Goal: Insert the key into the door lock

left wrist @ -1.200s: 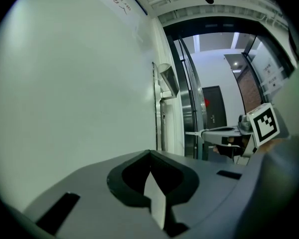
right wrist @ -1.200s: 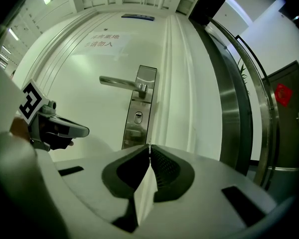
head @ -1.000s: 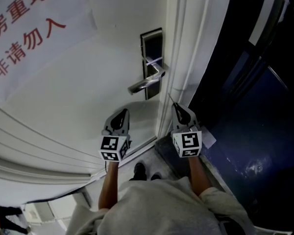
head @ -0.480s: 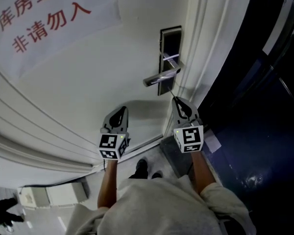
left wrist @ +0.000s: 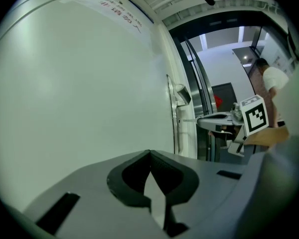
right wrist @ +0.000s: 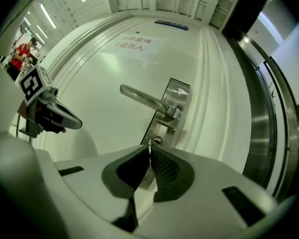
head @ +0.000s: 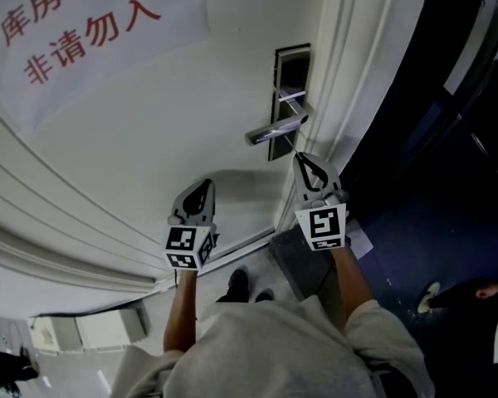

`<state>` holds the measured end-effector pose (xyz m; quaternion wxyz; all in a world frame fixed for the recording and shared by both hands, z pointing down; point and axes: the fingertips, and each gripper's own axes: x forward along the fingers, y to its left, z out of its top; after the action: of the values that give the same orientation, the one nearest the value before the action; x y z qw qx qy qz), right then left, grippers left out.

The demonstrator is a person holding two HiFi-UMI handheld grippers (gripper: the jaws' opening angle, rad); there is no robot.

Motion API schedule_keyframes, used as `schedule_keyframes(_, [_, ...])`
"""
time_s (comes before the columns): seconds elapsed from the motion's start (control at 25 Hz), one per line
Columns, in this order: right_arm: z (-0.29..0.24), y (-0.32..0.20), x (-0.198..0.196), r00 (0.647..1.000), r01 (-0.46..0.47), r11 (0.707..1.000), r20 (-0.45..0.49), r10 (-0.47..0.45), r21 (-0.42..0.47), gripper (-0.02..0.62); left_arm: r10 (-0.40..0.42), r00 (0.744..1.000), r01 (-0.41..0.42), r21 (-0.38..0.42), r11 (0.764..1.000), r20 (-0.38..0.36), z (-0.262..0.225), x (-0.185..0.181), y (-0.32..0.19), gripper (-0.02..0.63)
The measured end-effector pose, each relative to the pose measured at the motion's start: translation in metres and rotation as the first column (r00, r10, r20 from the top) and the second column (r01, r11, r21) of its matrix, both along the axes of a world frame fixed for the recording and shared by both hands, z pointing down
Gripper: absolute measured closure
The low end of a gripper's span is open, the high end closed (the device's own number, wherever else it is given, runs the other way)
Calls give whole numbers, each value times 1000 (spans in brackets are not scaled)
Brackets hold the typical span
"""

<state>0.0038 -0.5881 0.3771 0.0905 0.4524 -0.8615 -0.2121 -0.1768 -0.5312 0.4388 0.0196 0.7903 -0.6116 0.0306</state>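
Closely, key [right wrist: 149, 148] near keyhole [right wrist: 157, 141], doorframe [right wrist: 217, 108] just beside

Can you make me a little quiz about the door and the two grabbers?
1. True or false: the left gripper holds the key.
2. What sits just above the keyhole on the door? A: a lever handle. B: a doorbell. C: a padlock.
3. Fill the gap: the letters on the door's sign are ___ in colour.

Key:
1. False: the right gripper is shut on it, and the left one is shut and empty.
2. A.
3. Red.
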Motion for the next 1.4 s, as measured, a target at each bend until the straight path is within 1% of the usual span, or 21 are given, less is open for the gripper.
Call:
schedule_keyframes(0.08, [-4,-2,0,998,-9,999,-67,12,51,566,1,1000,-1,-9,1000,0,2,-1,0,589])
schedule_keyframes(0.2, [-10,-3,-1,984,-9,993,-176,30,120,566,5,1000,-5,18,1000,-2,-2,0,-1,589])
schedule_keyframes(0.36, [-10,-5,1,945,-11,981,-319,74,195,566,11,1000,-11,18,1000,-5,-2,2,-1,589])
schedule_keyframes(0.44, [-8,-6,1,915,-7,969,-390,106,246,566,15,1000,-14,17,1000,-5,-1,2,-2,589])
schedule_keyframes(0.52, [-7,-7,0,876,7,954,-461,138,299,566,19,1000,-18,17,1000,-6,-1,4,-2,589])
schedule_keyframes(0.64, [-4,-8,0,801,35,922,-562,205,385,566,22,1000,-22,18,1000,-17,-2,6,-1,589])
schedule_keyframes(0.76, [-1,-13,2,736,63,896,-626,257,441,566,22,1000,-22,17,1000,-20,-1,6,-1,589])
schedule_keyframes(0.84, [1,-16,4,711,73,888,-648,272,453,566,19,1000,-19,6,1000,-20,2,6,1,589])
schedule_keyframes(1.4, [8,-22,-4,692,99,888,-672,262,448,566,5,1000,-5,12,1000,-16,2,1,3,589])
